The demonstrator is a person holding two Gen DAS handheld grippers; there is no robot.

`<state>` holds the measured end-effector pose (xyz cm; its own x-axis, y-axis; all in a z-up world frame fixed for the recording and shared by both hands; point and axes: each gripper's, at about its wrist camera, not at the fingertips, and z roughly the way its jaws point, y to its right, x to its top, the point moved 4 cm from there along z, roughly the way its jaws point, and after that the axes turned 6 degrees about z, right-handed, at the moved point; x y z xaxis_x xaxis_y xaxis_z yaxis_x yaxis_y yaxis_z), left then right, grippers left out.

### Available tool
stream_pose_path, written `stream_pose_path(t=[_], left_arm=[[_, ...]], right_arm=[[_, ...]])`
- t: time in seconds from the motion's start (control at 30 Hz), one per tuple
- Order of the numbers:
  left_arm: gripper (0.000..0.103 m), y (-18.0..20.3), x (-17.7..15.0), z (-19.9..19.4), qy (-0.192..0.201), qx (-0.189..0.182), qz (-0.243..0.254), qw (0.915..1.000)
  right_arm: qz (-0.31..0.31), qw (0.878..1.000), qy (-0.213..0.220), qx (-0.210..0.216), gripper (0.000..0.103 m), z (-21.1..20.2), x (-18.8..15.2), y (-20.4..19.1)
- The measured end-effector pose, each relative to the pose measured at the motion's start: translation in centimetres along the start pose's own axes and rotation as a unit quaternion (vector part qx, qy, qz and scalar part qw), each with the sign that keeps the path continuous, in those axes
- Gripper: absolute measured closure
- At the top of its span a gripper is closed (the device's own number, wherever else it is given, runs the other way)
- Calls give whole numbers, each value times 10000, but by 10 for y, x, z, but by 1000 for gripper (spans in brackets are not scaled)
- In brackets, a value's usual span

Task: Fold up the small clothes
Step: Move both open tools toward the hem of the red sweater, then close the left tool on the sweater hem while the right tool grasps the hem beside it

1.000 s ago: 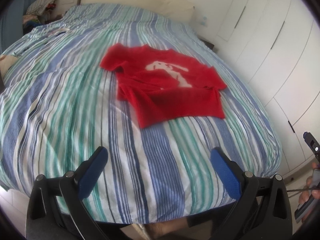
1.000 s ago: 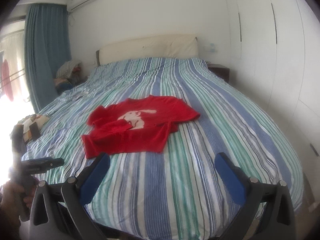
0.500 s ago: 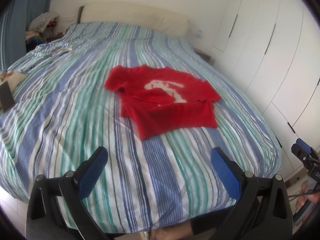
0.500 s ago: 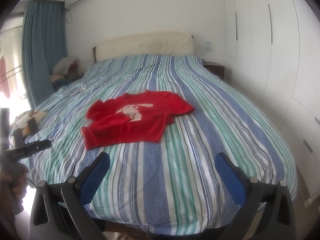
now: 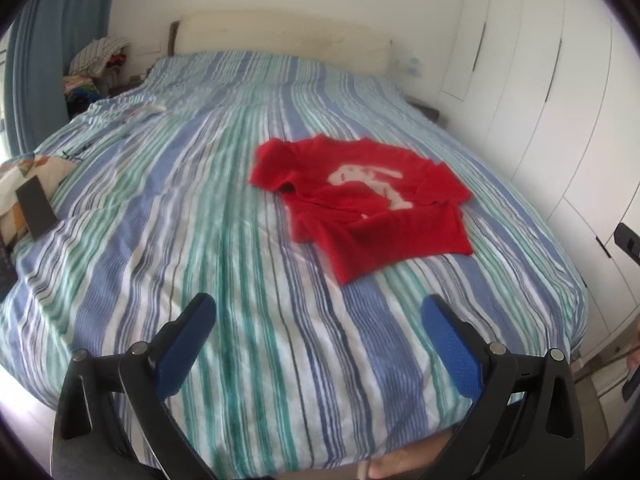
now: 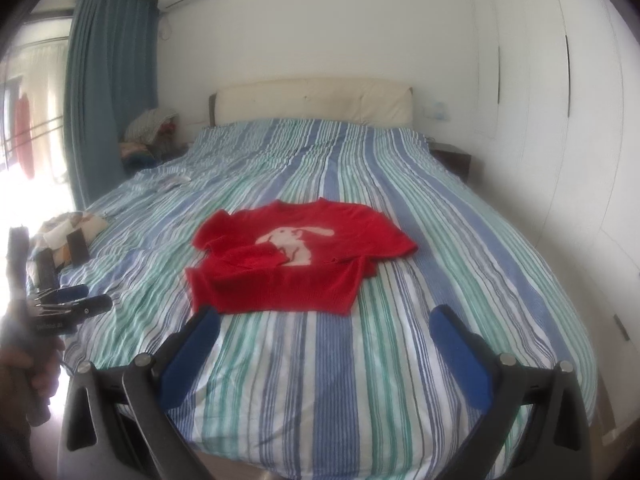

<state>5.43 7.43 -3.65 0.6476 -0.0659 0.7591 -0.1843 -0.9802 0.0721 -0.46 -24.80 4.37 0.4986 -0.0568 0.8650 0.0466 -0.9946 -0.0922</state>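
We see the red shirt lying on the striped bed, partly folded, with its lower edge doubled up over the white rabbit print. It sits toward the right half of the bed, well ahead of both grippers and touched by neither.

Our left gripper hangs above the near edge of the bed with its blue pads spread wide and nothing between them. Our right gripper is likewise wide apart and empty; its left pad lines up just below the shirt's near hem in the right wrist view.

Compared with a second ago, the left view has tipped upward and swung left: the headboard and wardrobe now show fully, and the shirt sits further right. In the right view the shirt has come closer and lower, and the left gripper appears larger at the left edge.
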Motion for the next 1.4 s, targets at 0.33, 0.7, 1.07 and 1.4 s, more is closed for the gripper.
stream_pose_path(t=[0.33,0.7,1.07,1.4], left_arm=[[1,11,-25,11,-503,267,-266,9980],[2,56,22,137,-780,-510,57,9956],[98,35,8,187,-1432,-1277,-692,9790],[98,41,-28,114,-2024,-1344,-210,9698]], right_arm=[[262,9976,359,532,0,26,21,19],[547,9957,-564,490,0,121,-16,92],[1858,9281,-2386,2174,100,305,-61,88],[1685,9274,-2693,1974,99,190,-64,114]])
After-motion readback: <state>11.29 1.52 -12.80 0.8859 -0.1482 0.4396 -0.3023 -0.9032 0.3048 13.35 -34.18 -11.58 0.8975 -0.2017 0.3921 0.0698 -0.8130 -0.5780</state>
